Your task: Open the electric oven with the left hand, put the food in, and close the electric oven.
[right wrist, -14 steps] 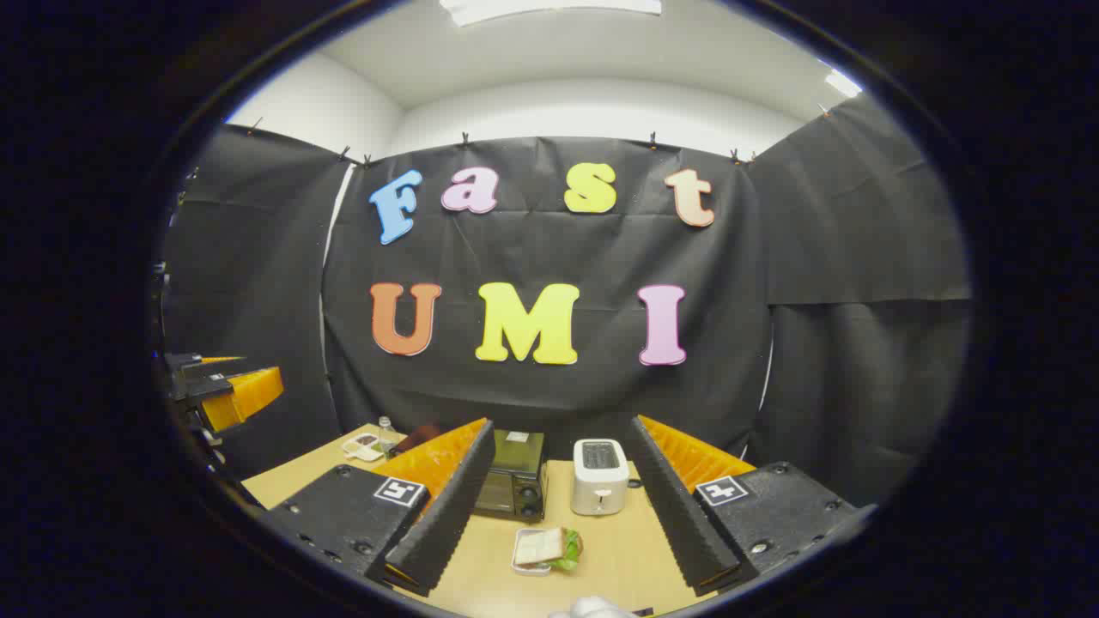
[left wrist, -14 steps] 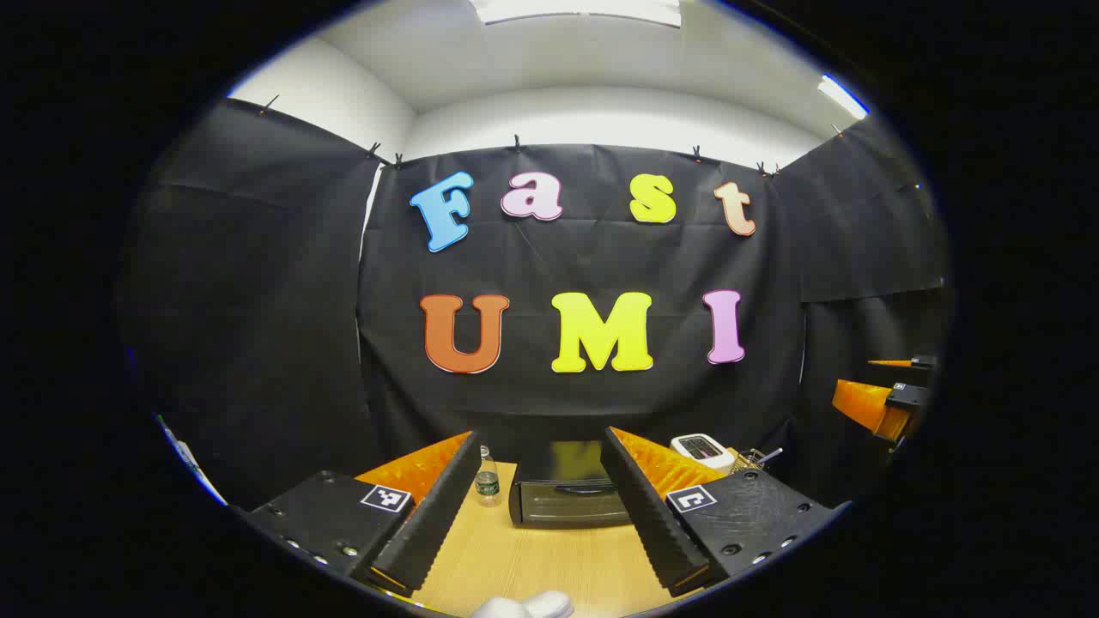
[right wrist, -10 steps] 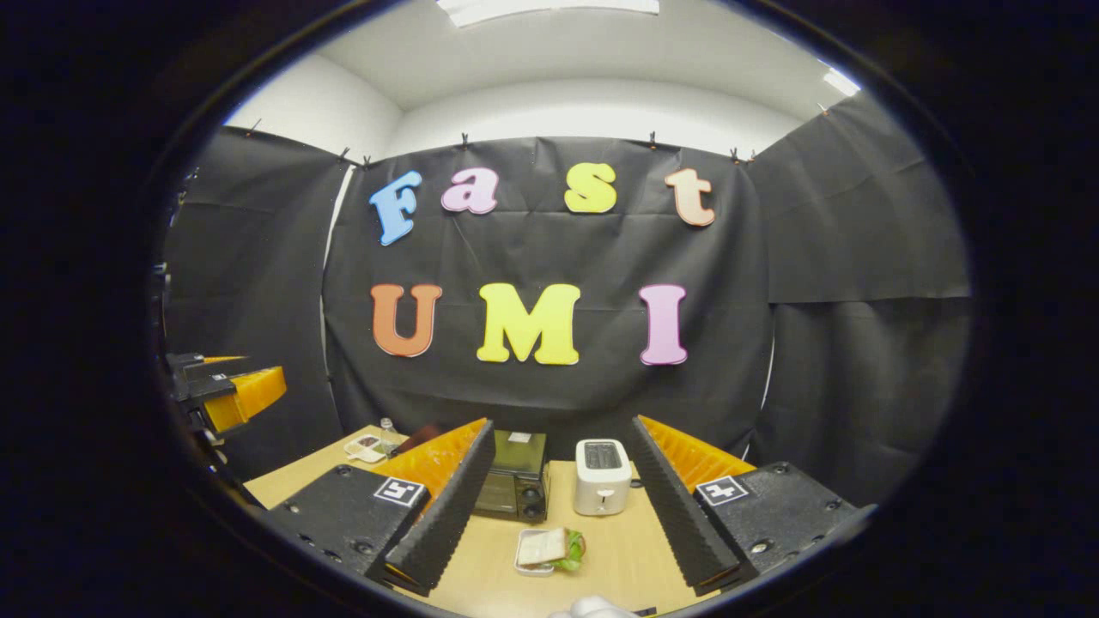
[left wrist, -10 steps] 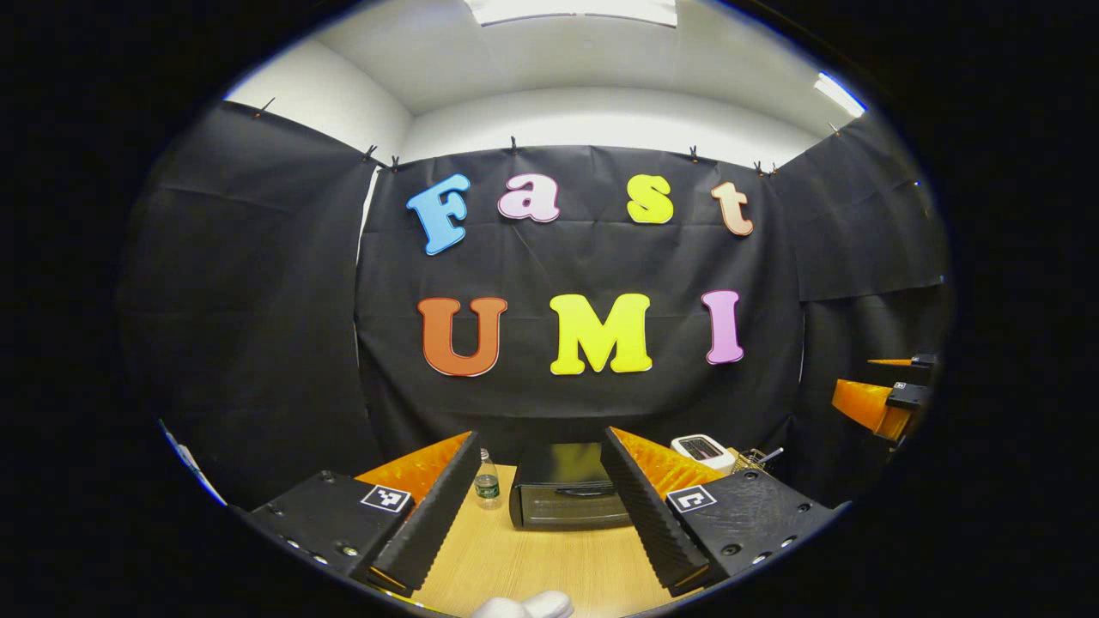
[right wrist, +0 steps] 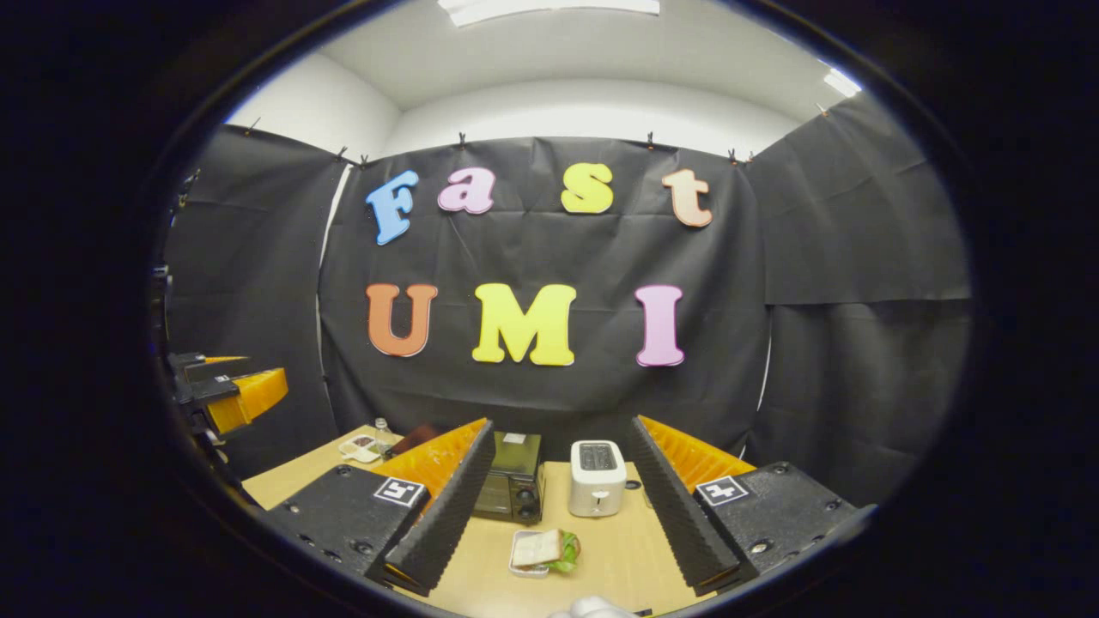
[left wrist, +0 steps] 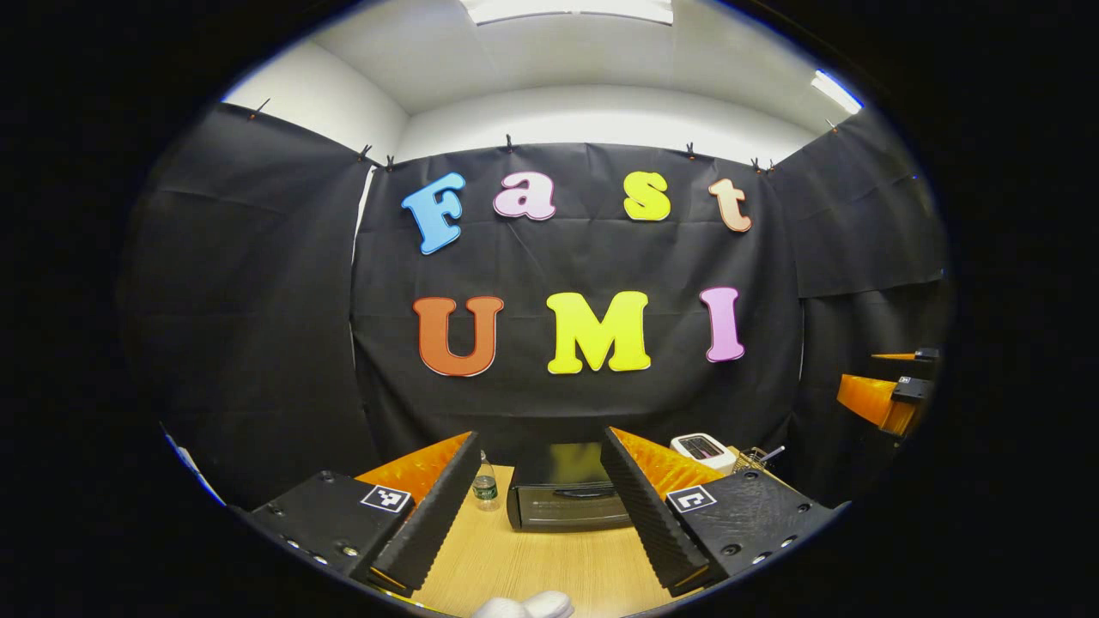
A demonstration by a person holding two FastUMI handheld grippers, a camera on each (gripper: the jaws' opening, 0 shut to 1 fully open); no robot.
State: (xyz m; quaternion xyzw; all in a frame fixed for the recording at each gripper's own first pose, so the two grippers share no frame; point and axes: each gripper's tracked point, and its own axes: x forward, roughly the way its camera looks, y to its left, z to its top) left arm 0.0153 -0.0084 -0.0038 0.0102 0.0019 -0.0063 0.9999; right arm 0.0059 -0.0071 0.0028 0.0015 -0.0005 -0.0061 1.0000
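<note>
The black electric oven stands on the wooden table with its door shut, straight ahead of my left gripper. That gripper is open, holds nothing and hangs well short of the oven. In the right gripper view the oven sits left of centre. The food, a sandwich with lettuce in a small white tray, lies in front of it. My right gripper is open and empty, above and behind the tray. Each gripper shows at the edge of the other's view: the right gripper and the left gripper.
A white toaster stands right of the oven. A small water bottle stands left of the oven. Another small food tray lies at the table's far left. Black cloth closes the booth behind the table.
Both views have drifted only slightly, and the oven sits a touch lower in the left gripper view. Nothing was gripped, opened or moved on the table.
</note>
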